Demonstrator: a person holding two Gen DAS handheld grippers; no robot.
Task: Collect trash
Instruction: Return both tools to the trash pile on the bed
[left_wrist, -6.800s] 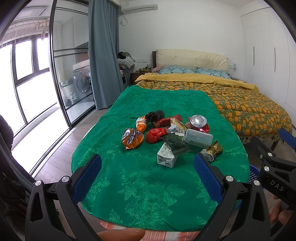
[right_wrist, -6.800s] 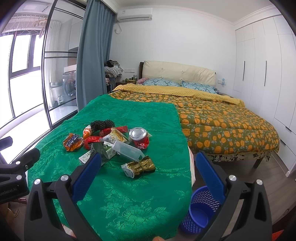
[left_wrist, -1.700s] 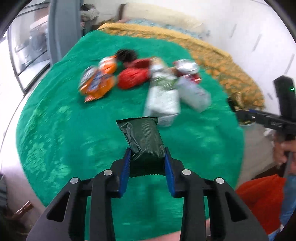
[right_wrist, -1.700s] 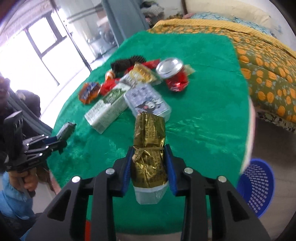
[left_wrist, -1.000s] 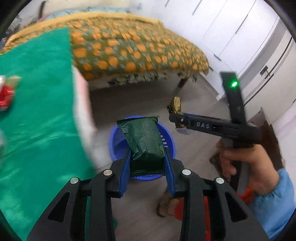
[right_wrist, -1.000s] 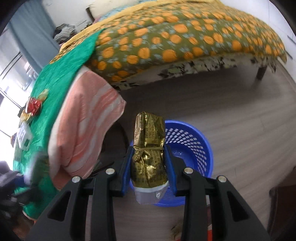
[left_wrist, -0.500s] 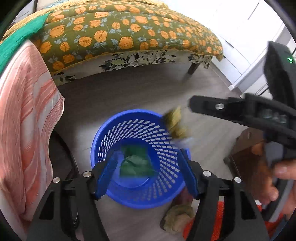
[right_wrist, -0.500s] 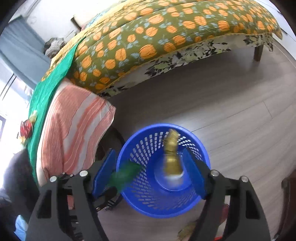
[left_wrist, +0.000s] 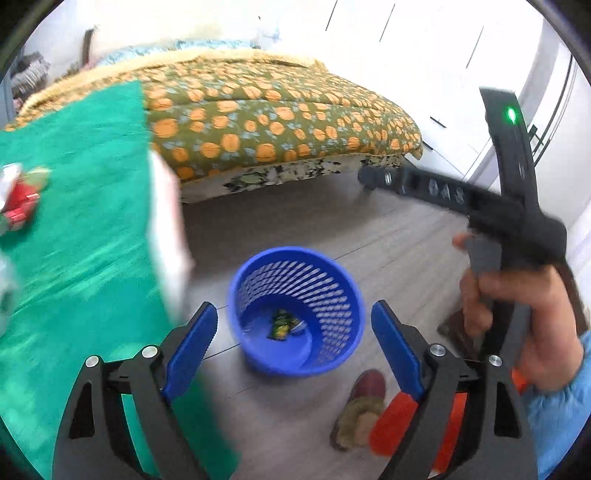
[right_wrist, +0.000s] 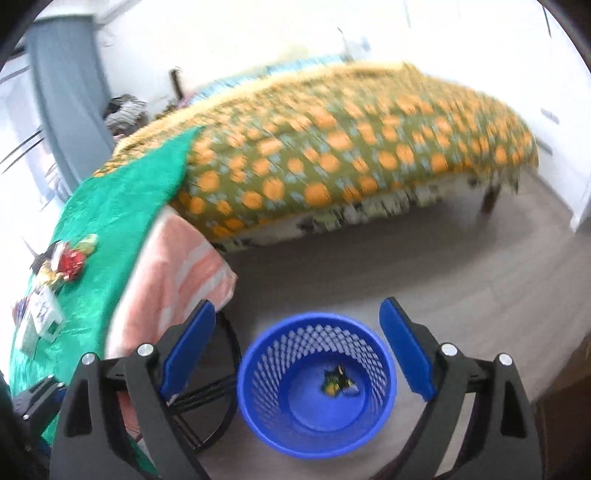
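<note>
Wood-look floor (right_wrist: 424, 266); round perforated blue basket (right_wrist: 376, 398), perhaps plastic.

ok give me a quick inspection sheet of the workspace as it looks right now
Surface: green cloth over the table, striped pink cloth beneath.
Job's things: blue basket on the floor, wrappers at its bottom; more trash on the cloth.
Clutter: slipper by the basket.
Grippers: left gripper and right gripper above the basket, jaws opening, nothing between them.
Cables: nothing seen.
Surroundings: bed, wardrobe, wood floor.
</note>
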